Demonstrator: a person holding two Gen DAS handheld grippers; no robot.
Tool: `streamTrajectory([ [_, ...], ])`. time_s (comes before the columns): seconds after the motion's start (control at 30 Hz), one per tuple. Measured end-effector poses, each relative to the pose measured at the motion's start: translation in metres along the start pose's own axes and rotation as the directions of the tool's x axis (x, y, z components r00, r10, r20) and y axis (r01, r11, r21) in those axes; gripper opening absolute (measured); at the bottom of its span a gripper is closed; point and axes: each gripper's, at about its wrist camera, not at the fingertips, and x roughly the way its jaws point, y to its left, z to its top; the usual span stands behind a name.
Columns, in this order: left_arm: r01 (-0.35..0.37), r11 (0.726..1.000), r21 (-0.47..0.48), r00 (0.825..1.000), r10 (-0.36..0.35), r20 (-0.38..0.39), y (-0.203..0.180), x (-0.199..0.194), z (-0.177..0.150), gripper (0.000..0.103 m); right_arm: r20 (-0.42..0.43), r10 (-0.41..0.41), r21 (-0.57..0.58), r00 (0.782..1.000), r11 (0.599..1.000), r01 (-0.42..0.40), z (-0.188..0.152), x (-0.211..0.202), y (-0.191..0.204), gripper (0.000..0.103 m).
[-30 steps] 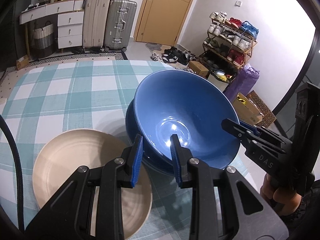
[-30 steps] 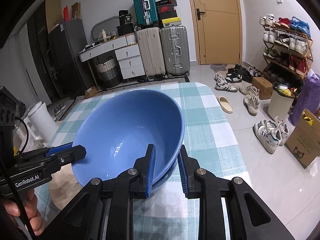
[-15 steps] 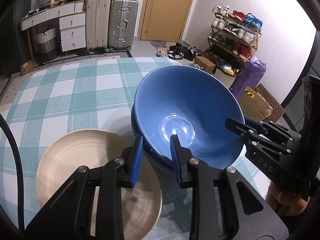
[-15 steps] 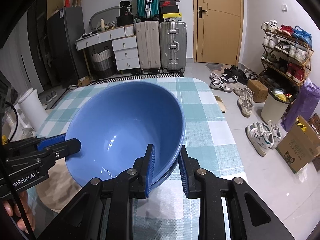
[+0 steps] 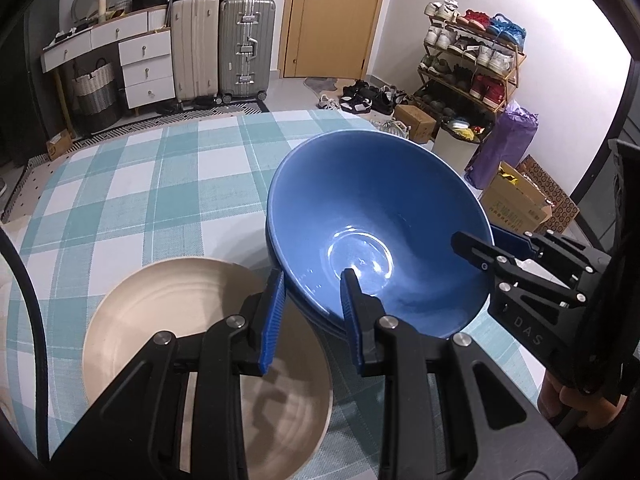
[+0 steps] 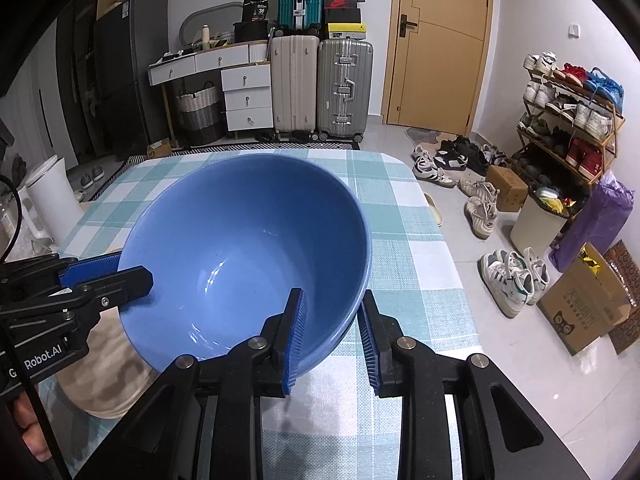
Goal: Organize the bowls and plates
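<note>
Room with drawers, suitcases (image 6: 322,88), a door and a shoe rack (image 5: 472,64); in front, a table under teal check cloth (image 5: 160,200). Since a second ago the blue bowl (image 5: 376,224) has sunk into the second blue bowl (image 5: 316,316) under it, less tilted now, and the right jaws have widened. A beige plate (image 5: 192,344) sits empty at left, just beside the bowls. Top bowl empty. Left gripper (image 5: 312,312) is clamped on the near rim of the top bowl, one finger inside, one outside. Right gripper (image 6: 332,336) straddles the opposite rim; its jaws are opening, outer pad clear of the wall. Writing: "DAS" on the right gripper, "Robot.AI" on the left, "36" on a black box (image 6: 256,8).
</note>
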Motion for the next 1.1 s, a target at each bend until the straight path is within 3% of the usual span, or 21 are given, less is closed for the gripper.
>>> streamTrajectory([
  [0.47, 0.022, 0.999, -0.028, 0.999, -0.023, -0.024, 0.006, 0.005, -0.001, 0.025, -0.015, 0.033, 0.001, 0.999, 0.999, -0.033, -0.003, 0.003, -0.002, 0.033],
  [0.53, 0.034, 0.999, -0.042, 0.999, -0.035, -0.029, 0.011, 0.006, 0.001, 0.036, -0.018, 0.039, 0.005, 0.999, 0.999, -0.039, -0.003, 0.002, -0.004, 0.038],
  [0.73, 0.057, 0.996, -0.063, 0.998, -0.058, -0.013, 0.02, 0.001, 0.007, 0.078, 0.017, 0.093, 0.095, 0.995, 0.991, -0.095, -0.002, -0.011, -0.024, 0.076],
  [0.87, 0.054, 0.996, -0.064, 0.999, -0.054, 0.0, 0.023, -0.001, 0.012, 0.087, 0.04, 0.117, 0.133, 0.992, 0.984, -0.121, -0.001, -0.02, -0.037, 0.084],
  [0.93, 0.06, 0.995, -0.074, 0.998, -0.06, 0.003, 0.025, -0.001, 0.013, 0.103, 0.051, 0.138, 0.167, 0.989, 0.975, -0.144, -0.001, -0.021, -0.043, 0.09],
  [1.0, 0.058, 0.995, -0.084, 0.998, -0.057, 0.008, 0.027, 0.0, 0.013, 0.102, 0.058, 0.138, 0.193, 0.989, 0.97, -0.147, -0.002, -0.022, -0.048, 0.099],
  [1.1, 0.063, 0.993, -0.095, 0.998, -0.064, -0.009, 0.029, 0.005, 0.013, 0.102, 0.051, 0.157, 0.225, 0.986, 0.96, -0.165, -0.003, -0.018, -0.053, 0.101],
])
